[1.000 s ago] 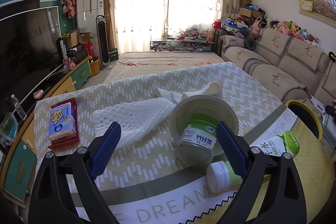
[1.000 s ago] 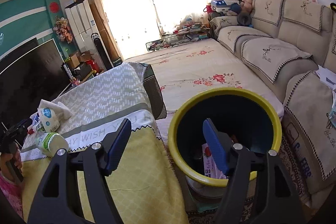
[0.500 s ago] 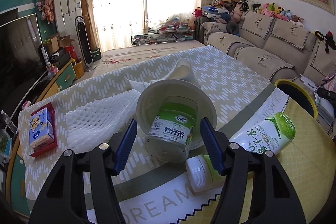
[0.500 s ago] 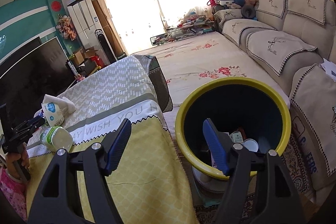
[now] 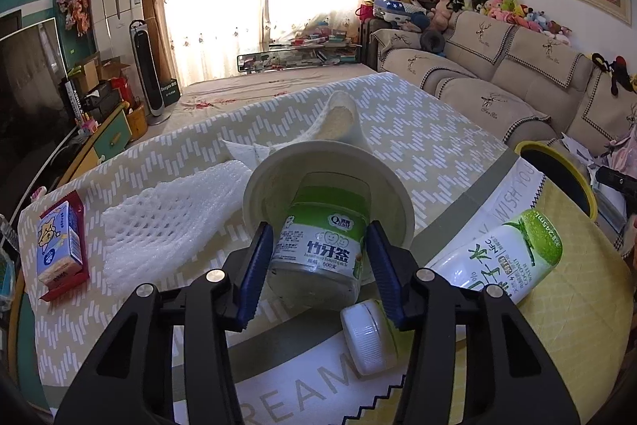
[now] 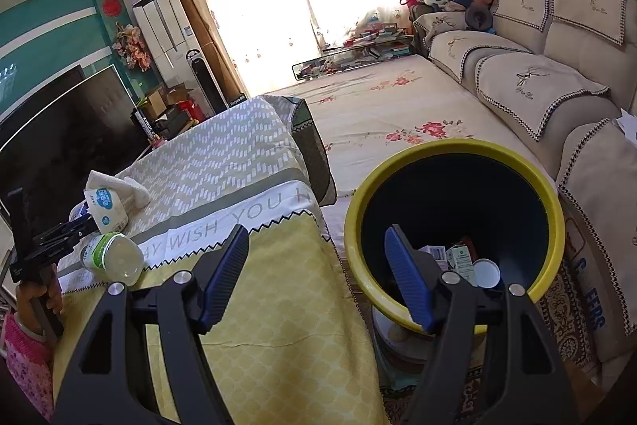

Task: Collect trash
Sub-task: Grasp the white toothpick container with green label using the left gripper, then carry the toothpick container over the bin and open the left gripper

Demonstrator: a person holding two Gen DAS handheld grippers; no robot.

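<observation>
A clear toothpick jar with a green label lies on its side in the mouth of a tipped white paper bowl on the cloth-covered table. My left gripper straddles the jar and its jaws are closing, with the blue pads against the jar's two sides. A green and white drink bottle lies just right of it, cap toward me. My right gripper hangs open and empty beside the yellow-rimmed bin, which holds some trash.
White foam netting and a small drink carton lie on the table's left part. Crumpled white paper sits behind the bowl. A sofa runs along the right, a TV along the left.
My left gripper moved forward and down over the jar and its jaws narrowed from wide open to the jar's sides. The right gripper stayed open by the bin, tilting slightly.
</observation>
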